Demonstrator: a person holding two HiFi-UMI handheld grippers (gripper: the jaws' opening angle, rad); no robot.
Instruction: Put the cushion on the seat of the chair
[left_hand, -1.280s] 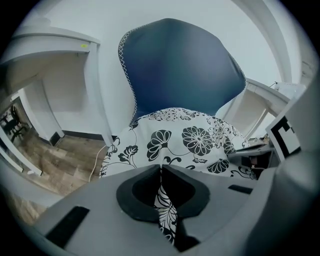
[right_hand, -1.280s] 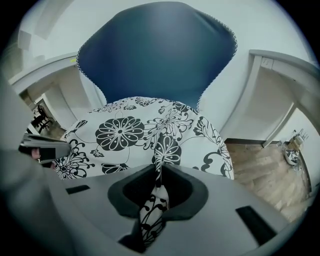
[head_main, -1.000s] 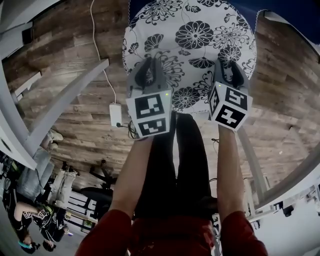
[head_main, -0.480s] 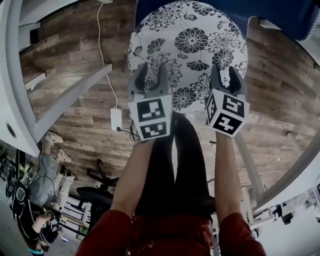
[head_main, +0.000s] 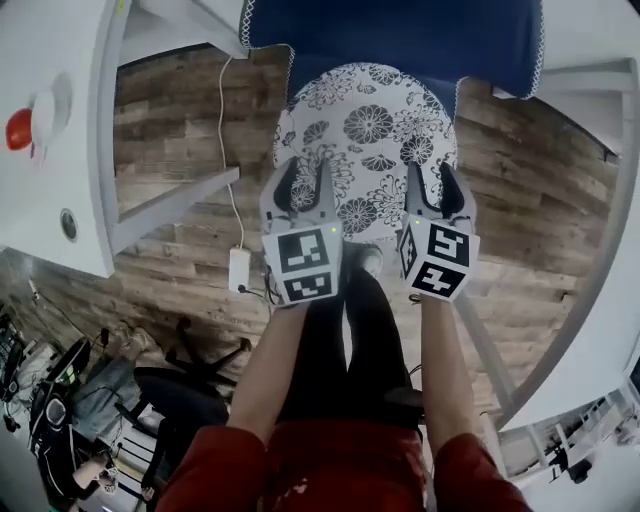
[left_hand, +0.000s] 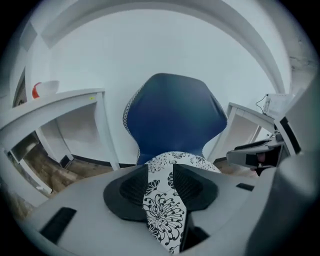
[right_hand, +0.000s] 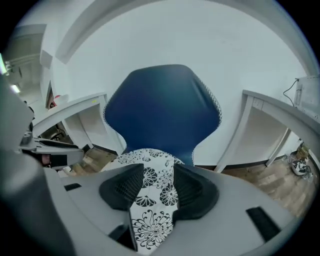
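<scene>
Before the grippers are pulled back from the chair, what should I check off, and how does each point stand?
1. Cushion lies on the chair, in front of its blue back: ok.
2. Left gripper has let go: ok, its jaws stand apart.
3. Right gripper has let go: ok, its jaws stand apart too.
4. Cushion's near edge is clear of the jaws: not ok, it lies between both pairs, so a straight pull back looks safer than a lift.
5. Cushion sits centred on the chair: cannot tell, since it hides what is under it.
</scene>
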